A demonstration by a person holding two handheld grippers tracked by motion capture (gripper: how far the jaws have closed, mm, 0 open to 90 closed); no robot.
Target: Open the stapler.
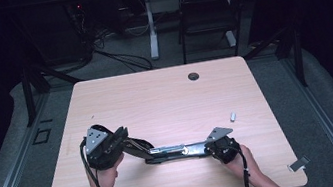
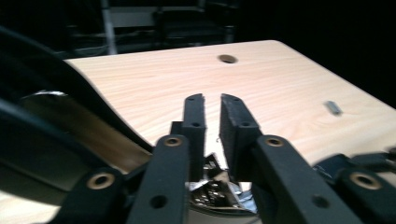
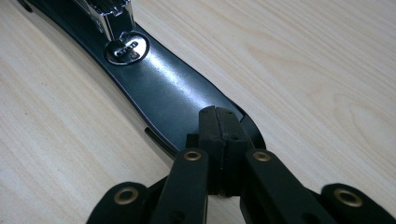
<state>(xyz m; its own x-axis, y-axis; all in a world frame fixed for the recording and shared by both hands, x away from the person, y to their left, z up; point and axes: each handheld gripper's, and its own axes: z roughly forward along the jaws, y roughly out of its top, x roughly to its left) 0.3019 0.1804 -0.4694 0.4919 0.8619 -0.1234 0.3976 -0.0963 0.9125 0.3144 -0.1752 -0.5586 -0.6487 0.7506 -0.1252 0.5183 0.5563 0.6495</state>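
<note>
Pinching the stapler point(image 1: 173, 150) base, right gripper point(image 3: 217, 122) tongs clamp tight; left gripper point(image 2: 212, 116) tongs narrowly parted over its raised arm

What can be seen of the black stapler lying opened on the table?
The stapler lies opened flat near the front edge of the wooden table, long and thin. Its base looks like glossy black metal or plastic with a round chrome anvil plate; the staple channel is silvery. The right gripper presses shut on the base end, and the left gripper is at the curved black top arm.
</note>
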